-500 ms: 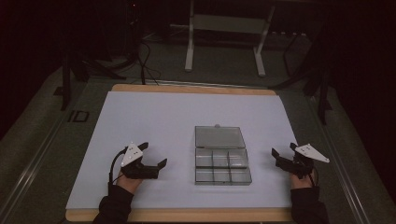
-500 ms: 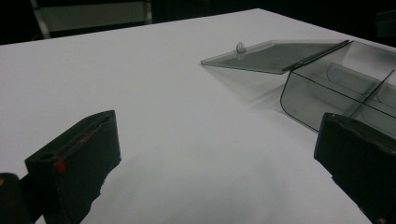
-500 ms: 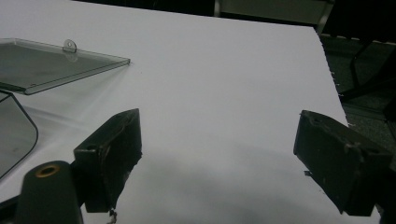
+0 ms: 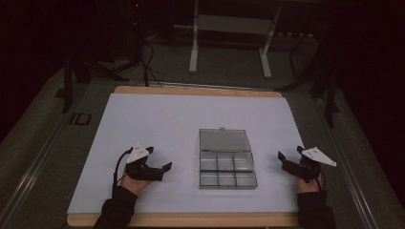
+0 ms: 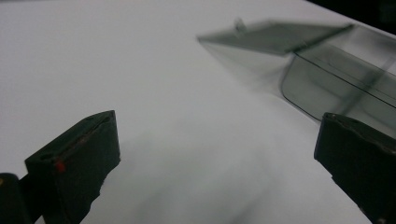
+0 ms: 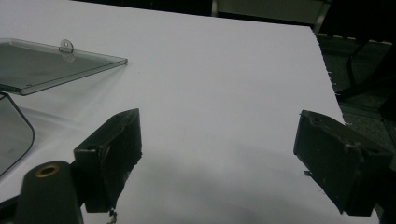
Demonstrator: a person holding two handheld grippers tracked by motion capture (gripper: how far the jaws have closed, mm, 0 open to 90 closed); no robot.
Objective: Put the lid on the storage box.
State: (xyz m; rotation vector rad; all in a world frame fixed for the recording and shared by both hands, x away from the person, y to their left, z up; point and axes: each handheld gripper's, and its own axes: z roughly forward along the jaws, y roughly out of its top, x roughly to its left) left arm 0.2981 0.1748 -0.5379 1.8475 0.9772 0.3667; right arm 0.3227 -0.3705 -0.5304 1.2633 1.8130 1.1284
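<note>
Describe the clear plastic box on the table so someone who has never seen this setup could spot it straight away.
Start from the white sheet covering the table. Right of its middle, toward the near edge, between the left gripper and the right gripper, lies the compartment box. It is see-through and smoky grey, its tray split into six cells in two rows, with its lid folded open flat on the far side.

Glossy clear plastic box (image 4: 226,160) on matt white sheet (image 4: 157,124).

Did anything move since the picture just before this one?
Almost nothing. The left gripper and the right gripper rest in the same spots on the white sheet, jaws open and empty. The clear box lies between them as before, its lid folded back flat.
</note>
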